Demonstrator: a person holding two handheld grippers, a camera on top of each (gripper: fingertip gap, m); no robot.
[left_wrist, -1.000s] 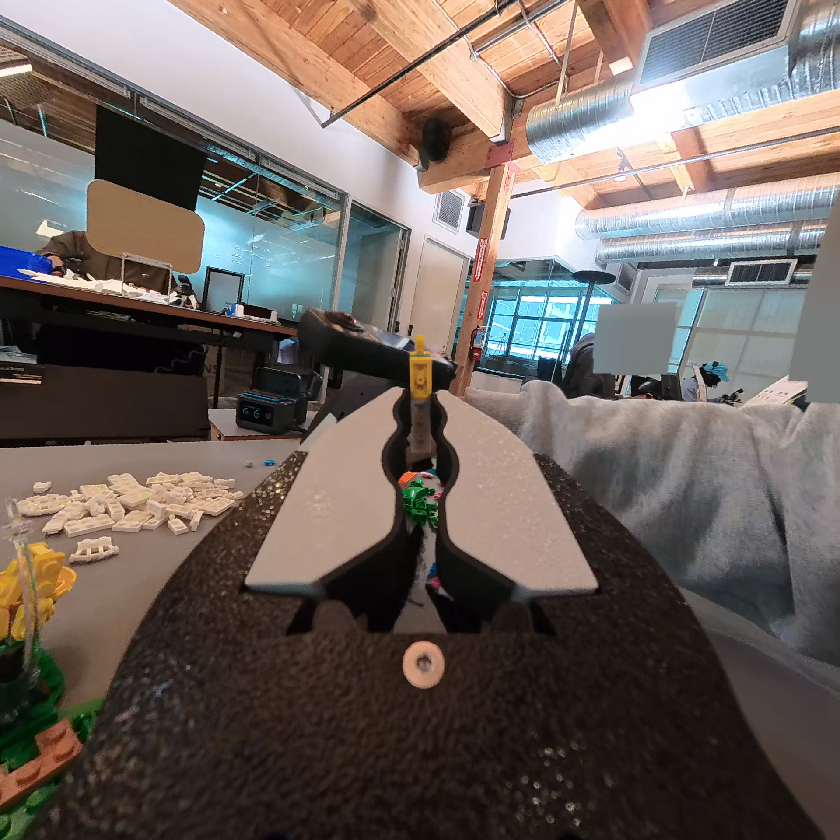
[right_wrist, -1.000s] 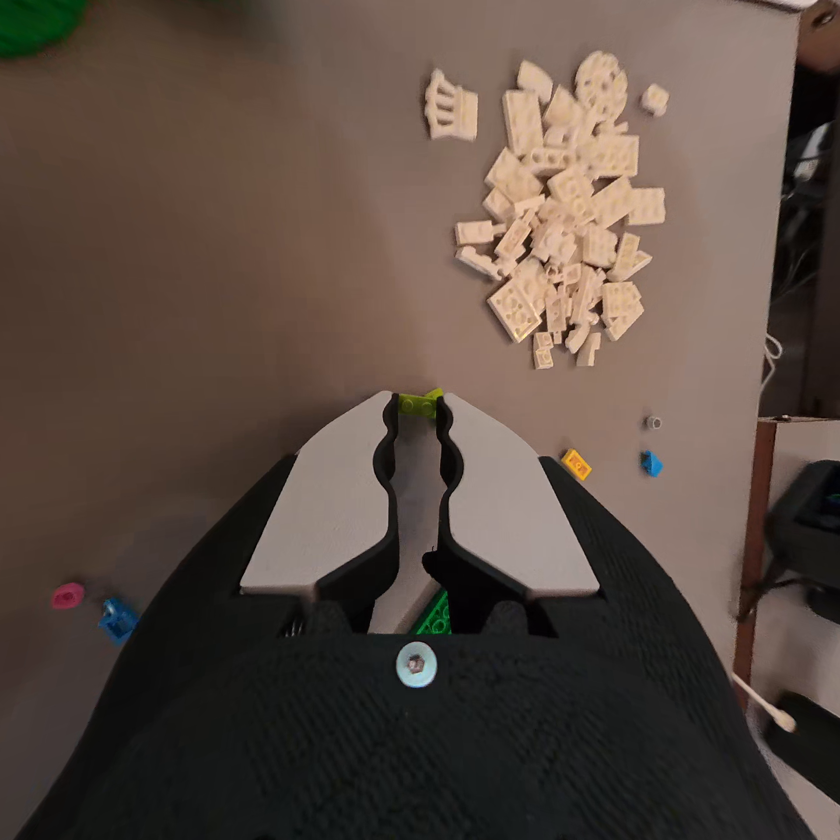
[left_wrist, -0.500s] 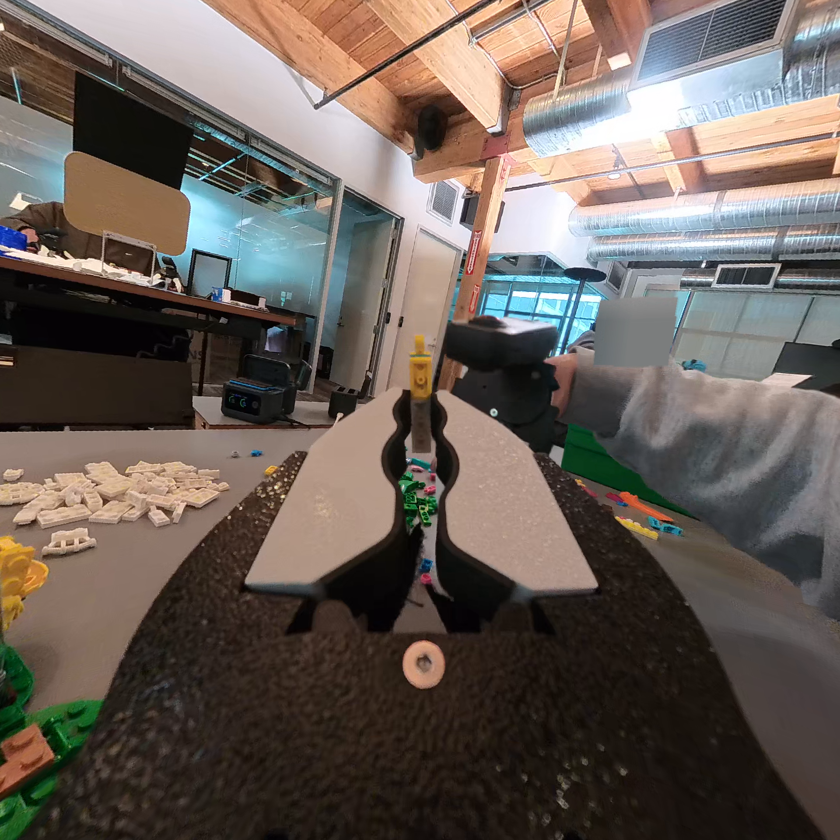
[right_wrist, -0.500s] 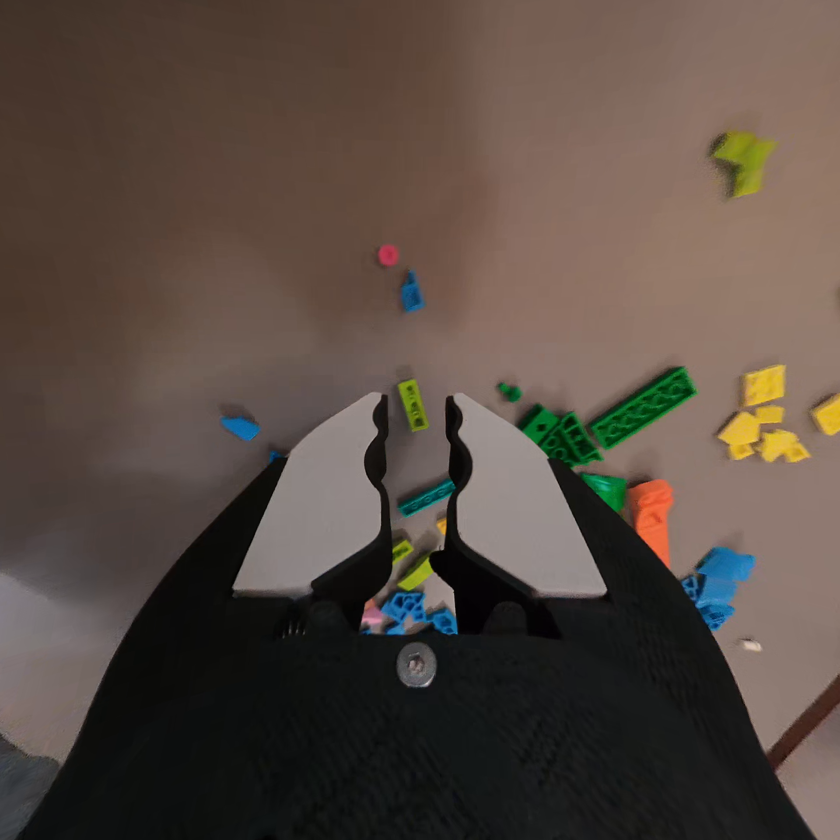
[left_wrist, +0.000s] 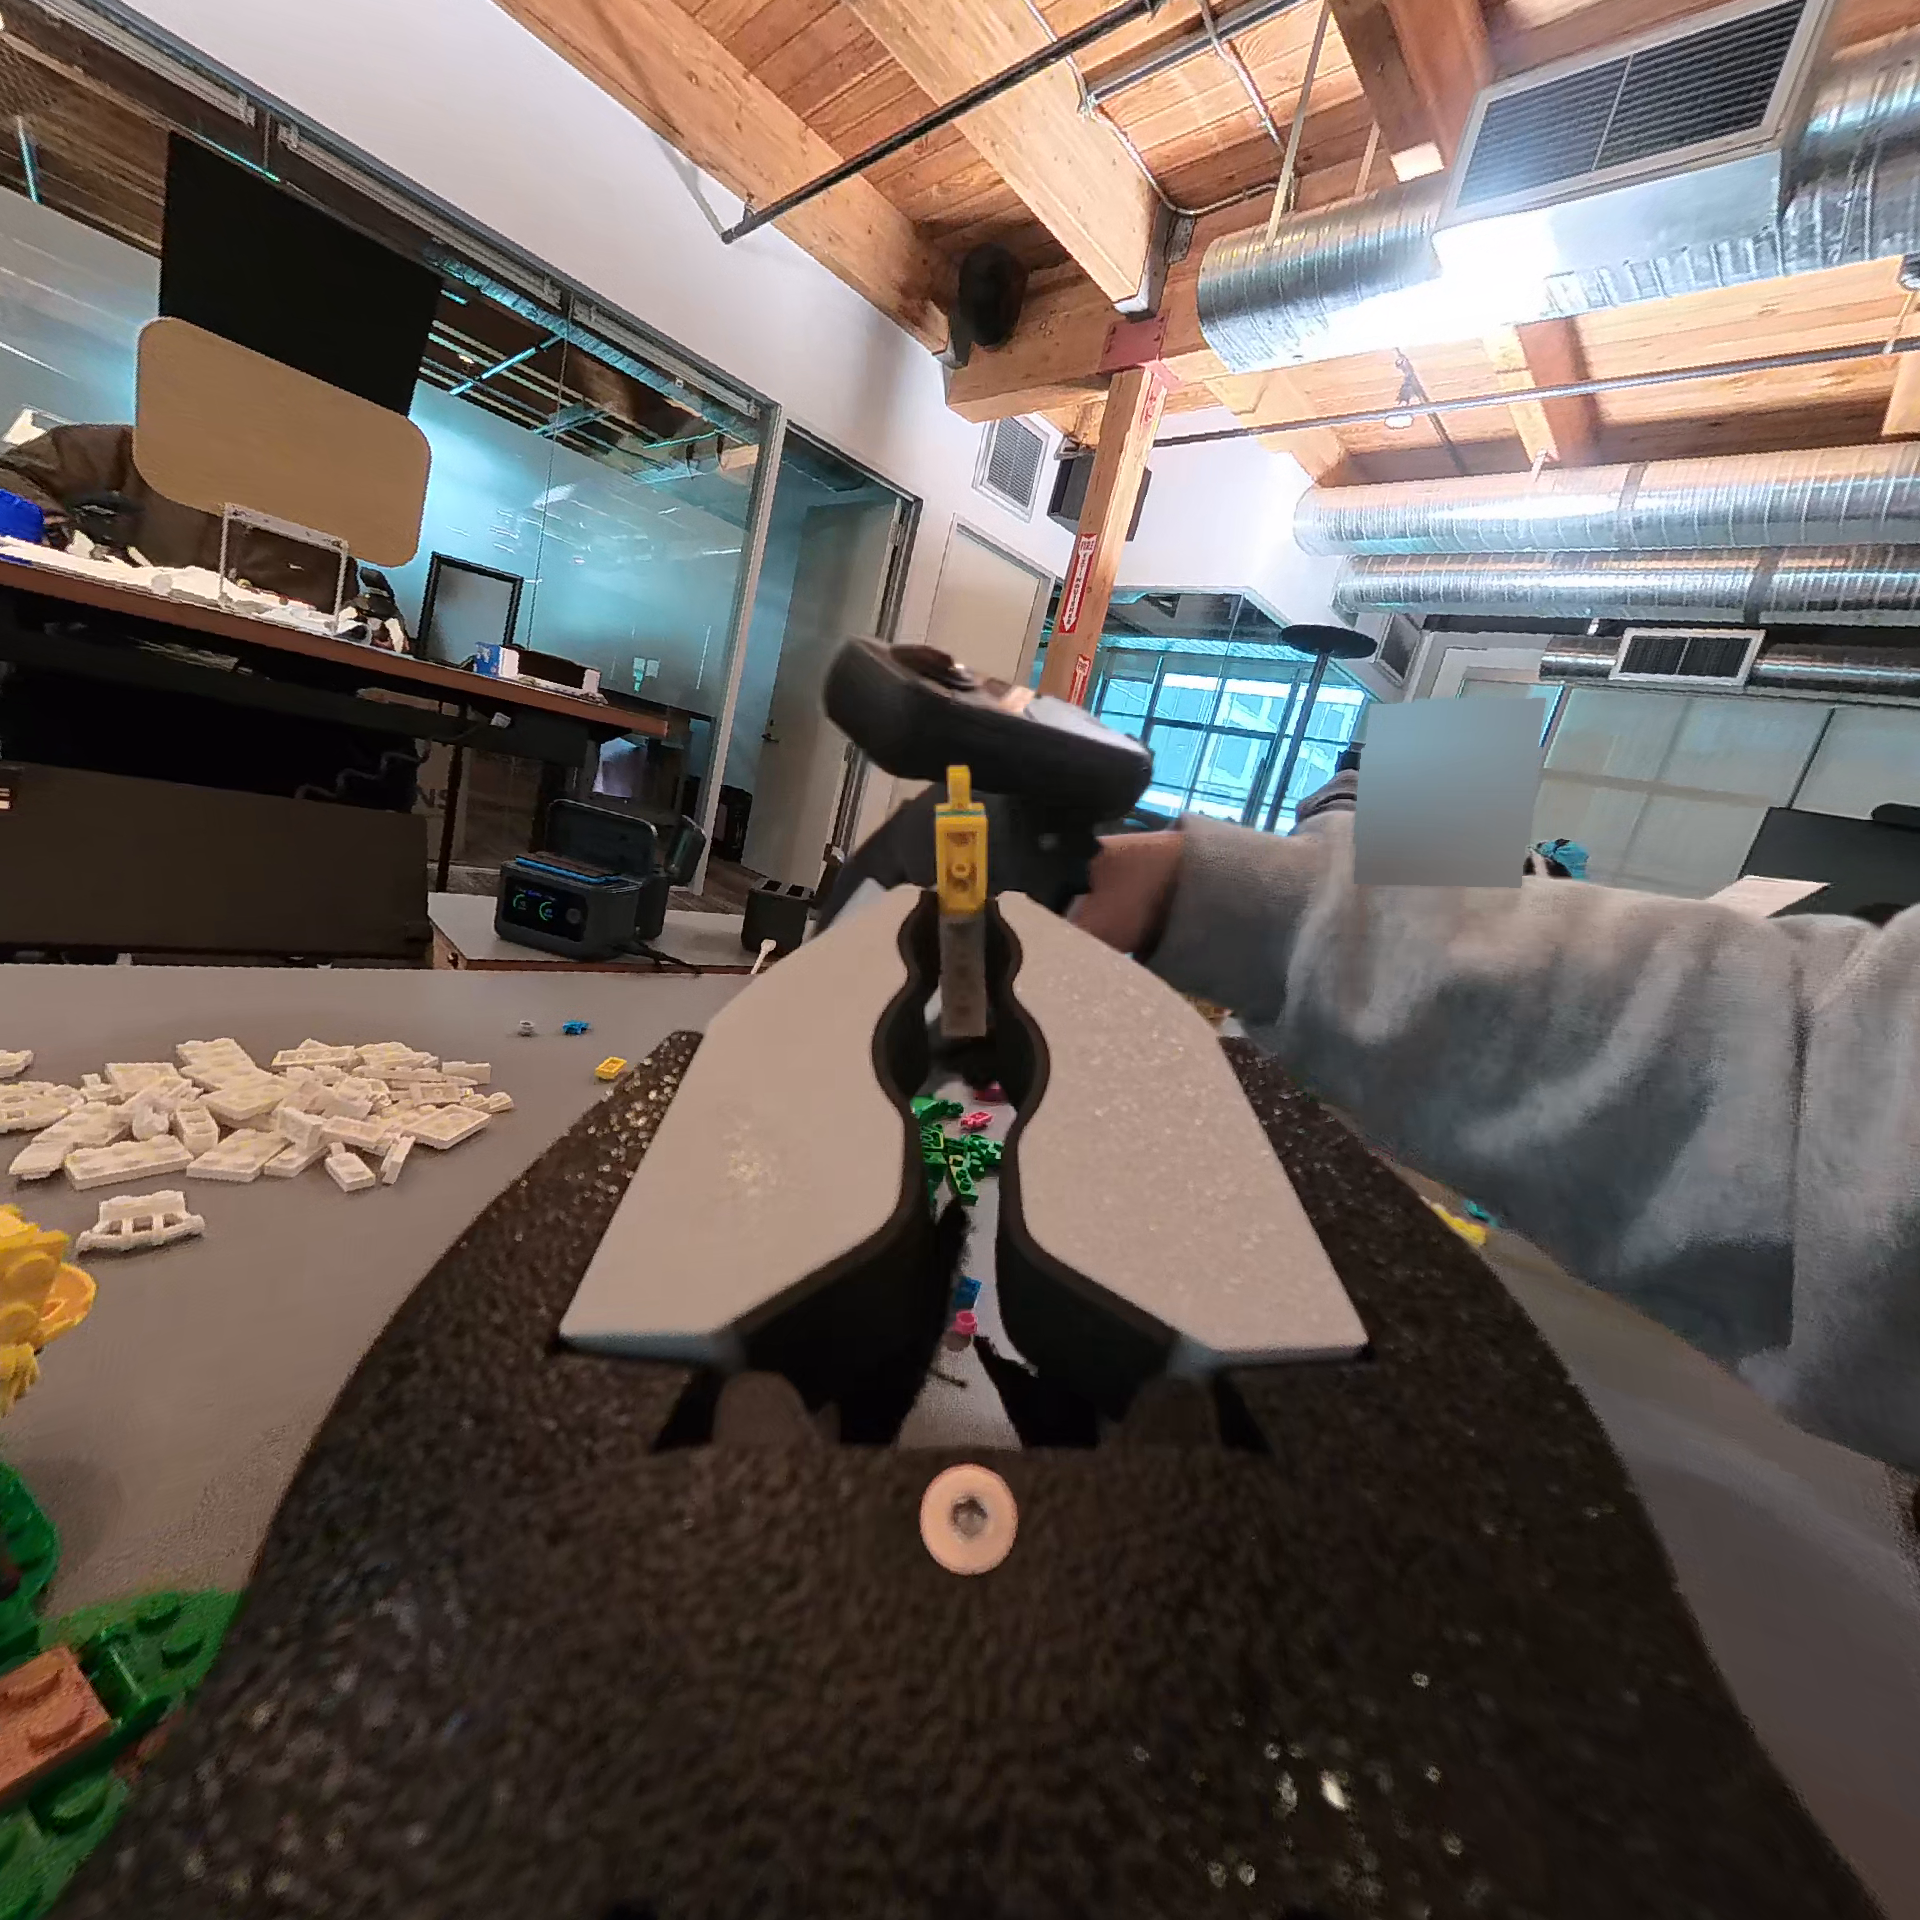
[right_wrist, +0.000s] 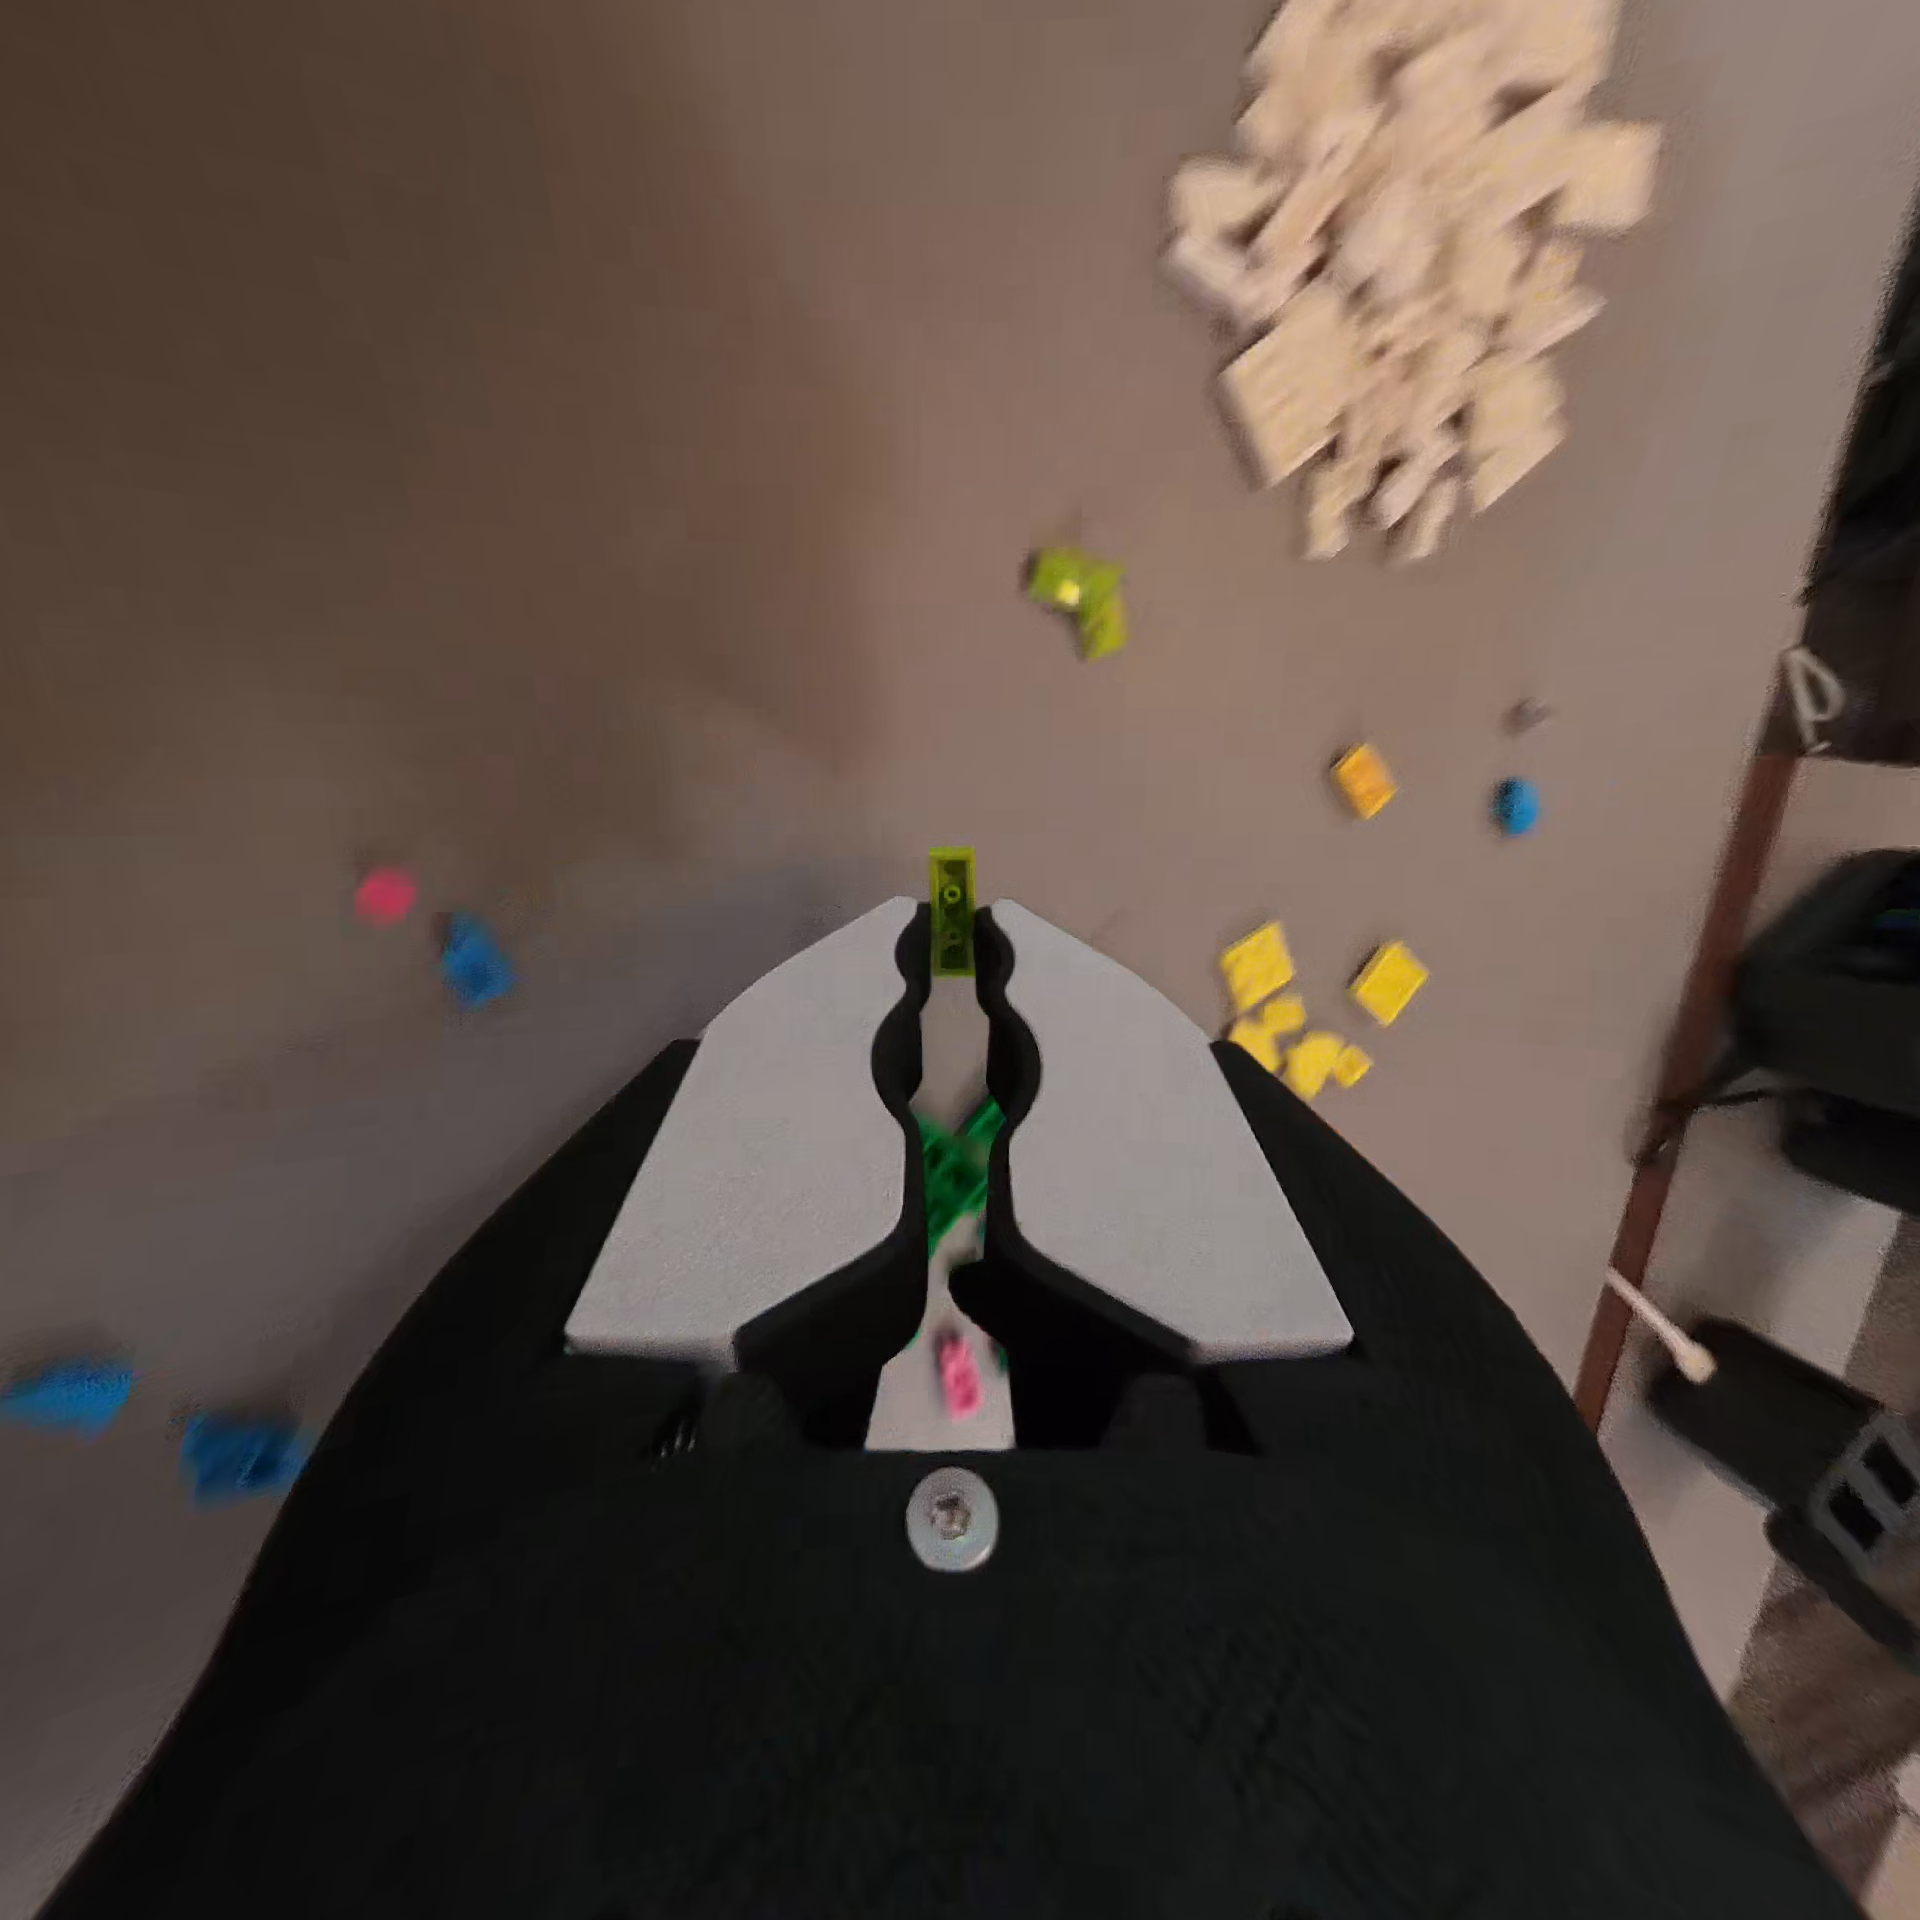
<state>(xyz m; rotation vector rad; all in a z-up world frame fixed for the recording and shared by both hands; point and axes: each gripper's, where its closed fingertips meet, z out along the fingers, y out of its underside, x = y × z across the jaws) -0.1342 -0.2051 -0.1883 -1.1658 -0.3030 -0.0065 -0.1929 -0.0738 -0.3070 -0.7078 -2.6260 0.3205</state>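
Observation:
My left gripper (left_wrist: 961, 914) is shut on a yellow brick piece (left_wrist: 961, 862) that stands upright out of the fingertips, held above the grey table (left_wrist: 260, 1299). Beyond it, the other gripper's black body (left_wrist: 977, 727) hangs in the air, held by a hand in a grey sleeve (left_wrist: 1507, 1039). In the right wrist view, my right gripper (right_wrist: 952, 914) is shut on a lime-green narrow plate (right_wrist: 952, 909), which sticks out forward from the pads above the table (right_wrist: 520, 520).
A pile of white bricks (left_wrist: 239, 1112) (right_wrist: 1403, 291) lies on the table. Loose yellow (right_wrist: 1299, 1008), blue (right_wrist: 473, 956), pink (right_wrist: 384, 894) and lime (right_wrist: 1081, 597) pieces are scattered about. Green pieces (left_wrist: 956, 1153) lie ahead. A green and yellow build (left_wrist: 31, 1558) stands at the left. The table edge (right_wrist: 1704, 987) is at the right. Spacing between my two grippers at the tips: around 20 cm.
My right gripper dropped the lime piece it held, opened over a lime plate among the coloured pieces, shut on it and lifted it away. My left gripper kept its yellow piece.

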